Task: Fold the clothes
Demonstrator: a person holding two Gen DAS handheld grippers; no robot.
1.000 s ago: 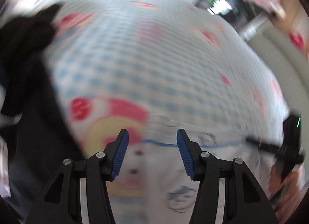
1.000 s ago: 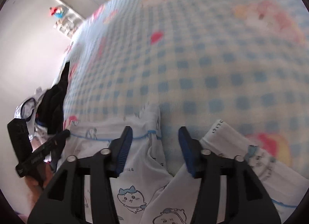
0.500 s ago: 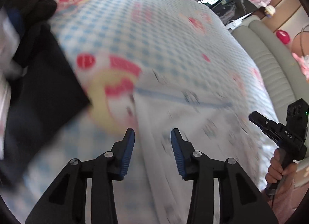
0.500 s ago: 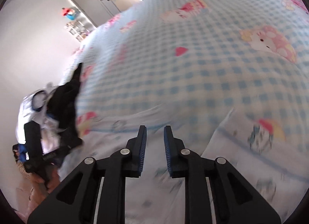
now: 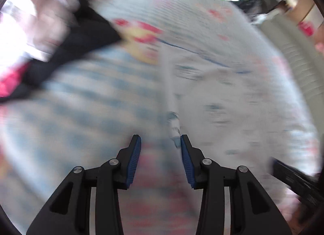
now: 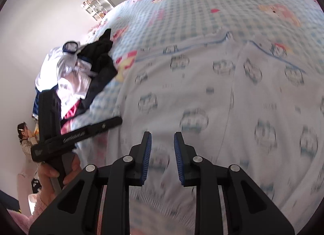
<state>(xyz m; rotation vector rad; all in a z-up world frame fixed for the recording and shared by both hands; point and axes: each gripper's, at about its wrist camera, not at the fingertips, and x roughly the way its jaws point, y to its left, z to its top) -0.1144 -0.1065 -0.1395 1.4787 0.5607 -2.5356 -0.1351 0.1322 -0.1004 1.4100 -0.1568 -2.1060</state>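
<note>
A white printed garment (image 6: 212,97) is spread flat across the bed (image 6: 202,6), its blue-piped edge lying toward the far side. Both tongs are seen released, holding nothing: the left tongs (image 5: 160,148) are poised over the garment's left edge, the right tongs (image 6: 162,146) above its middle. The left view is heavily blurred, so an edge could be missed or the bedsheet pinched along with the cloth. A fold could also be skewed if the two sides are lifted unevenly. The bed is covered in a soft blue-checked sheet with cartoon prints; a pile of dark and white clothes (image 6: 81,69) is heaped by a pale wall (image 6: 40,12).
</note>
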